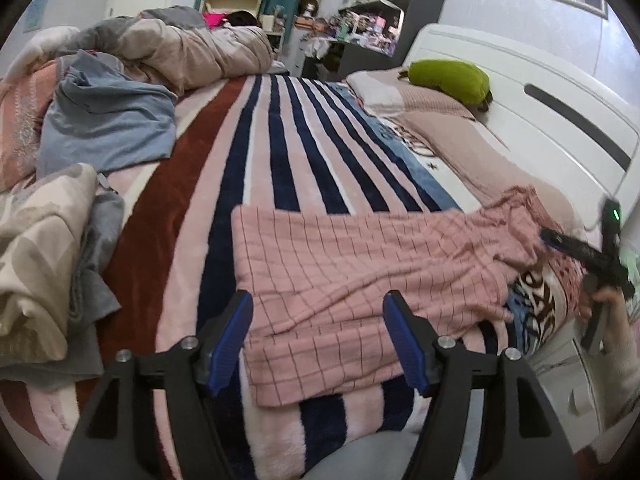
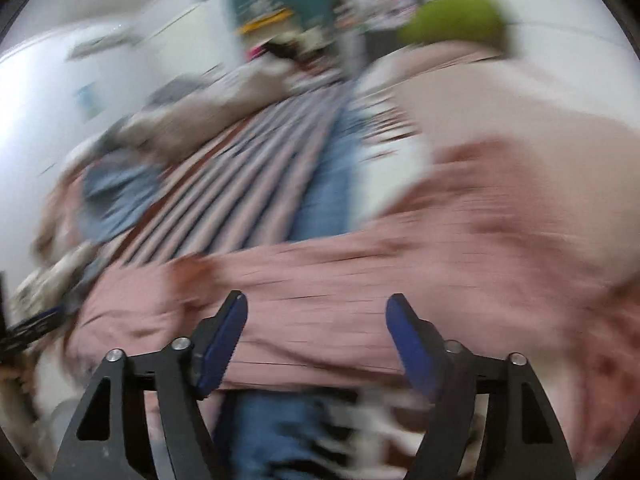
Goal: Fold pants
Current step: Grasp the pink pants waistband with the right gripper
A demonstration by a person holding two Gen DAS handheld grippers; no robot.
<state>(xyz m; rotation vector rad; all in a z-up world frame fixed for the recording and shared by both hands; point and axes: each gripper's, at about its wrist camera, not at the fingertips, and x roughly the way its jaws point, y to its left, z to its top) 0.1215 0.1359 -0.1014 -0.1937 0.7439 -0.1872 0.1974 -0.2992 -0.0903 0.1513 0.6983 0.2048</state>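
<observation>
Left gripper [image 1: 318, 354] spread, nothing pinched, hanging over the near edge of the pink checked pants [image 1: 360, 264]. Right gripper [image 2: 316, 338] spread too, empty. Pants lie lengthwise-folded on the striped blanket [image 1: 280, 140], far end bunched; cross folds left, I judge.

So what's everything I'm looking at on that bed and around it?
pants: one, pink checked, spread across the near blanket
blanket: one, striped pink, navy and rust, covering the bed
blue garment: one, far left
duvet: one, beige-grey, heaped at the far end
green cushion: one, on the pillows
headboard: one, white, right
shelves: cluttered, far wall
left gripper: black with blue pads, open over the pants
right gripper: same, open, view blurred
</observation>
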